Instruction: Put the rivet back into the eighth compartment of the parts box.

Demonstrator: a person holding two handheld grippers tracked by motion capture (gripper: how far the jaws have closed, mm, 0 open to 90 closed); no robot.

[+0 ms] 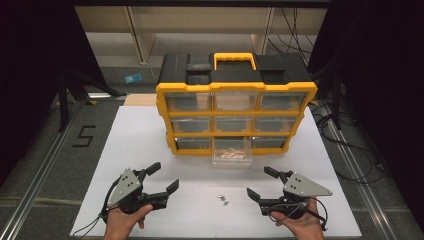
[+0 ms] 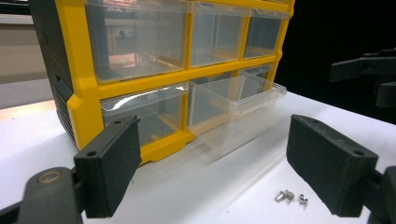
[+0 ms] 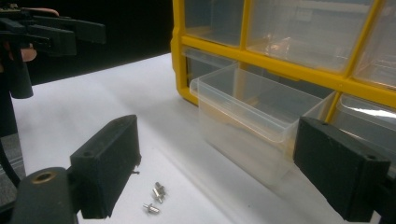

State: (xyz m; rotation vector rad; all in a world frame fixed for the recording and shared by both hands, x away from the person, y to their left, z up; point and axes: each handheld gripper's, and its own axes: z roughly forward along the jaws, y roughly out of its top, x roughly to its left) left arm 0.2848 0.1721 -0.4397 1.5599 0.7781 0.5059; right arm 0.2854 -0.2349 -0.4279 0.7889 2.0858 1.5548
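Observation:
A yellow and black organiser cabinet (image 1: 235, 90) with clear drawers stands at the back of the white table (image 1: 150, 130). Its bottom middle drawer (image 1: 231, 155) is pulled out, with small parts inside. A few small metal screws (image 1: 223, 199) lie on the table between the two grippers, seen as screws (image 2: 289, 196) in the left gripper view and screws (image 3: 155, 196) in the right gripper view. My left gripper (image 1: 163, 177) is open near the front left, nothing between its jaws. My right gripper (image 1: 260, 182) is open at the front right, also empty. The drawer (image 2: 238, 109) and drawer (image 3: 254, 116) lie ahead of both.
The table's front edge runs just behind the person's hands (image 1: 122, 222). Metal rails (image 1: 40, 175) flank the table on the floor. A number marking (image 1: 83, 136) is taped left of the table. Cables (image 1: 350, 145) trail on the right floor.

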